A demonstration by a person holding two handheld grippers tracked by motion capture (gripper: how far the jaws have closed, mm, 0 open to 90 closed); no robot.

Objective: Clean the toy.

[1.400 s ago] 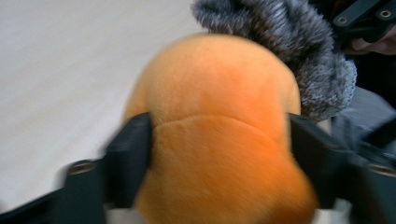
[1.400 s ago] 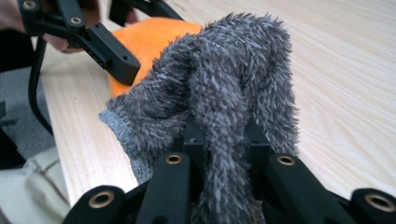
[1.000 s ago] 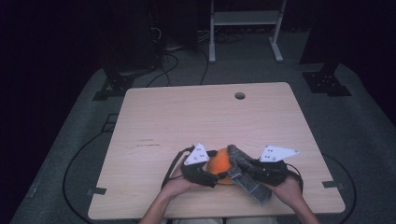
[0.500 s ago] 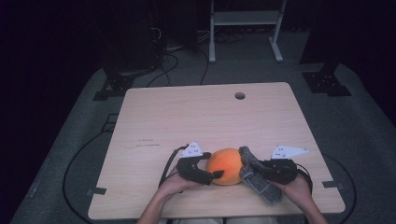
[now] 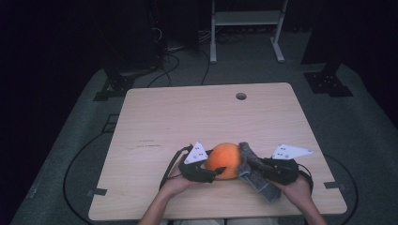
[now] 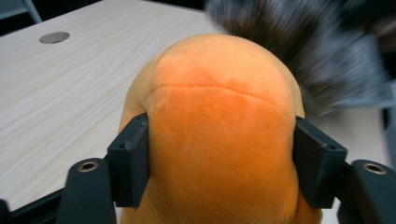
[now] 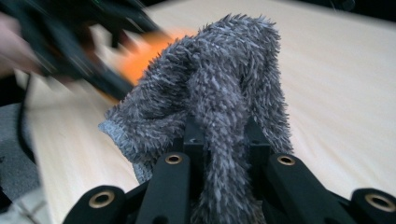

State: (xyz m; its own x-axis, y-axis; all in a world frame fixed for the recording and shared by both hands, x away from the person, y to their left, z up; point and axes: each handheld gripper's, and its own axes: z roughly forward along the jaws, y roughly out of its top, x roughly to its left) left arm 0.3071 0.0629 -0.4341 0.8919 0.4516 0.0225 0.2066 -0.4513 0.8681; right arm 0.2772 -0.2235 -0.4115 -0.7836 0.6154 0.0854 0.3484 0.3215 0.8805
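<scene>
Near the table's [image 5: 155,117] front edge, an orange plush ball [image 5: 224,161] is pinched between the jaws of the left gripper [image 5: 212,171], which have just been closing and are pressed against its two sides about half open. Just beside it, a grey fuzzy sock [image 5: 257,176] is clamped in the right gripper [image 5: 251,164], whose jaws are drawn tight on the fabric.
</scene>
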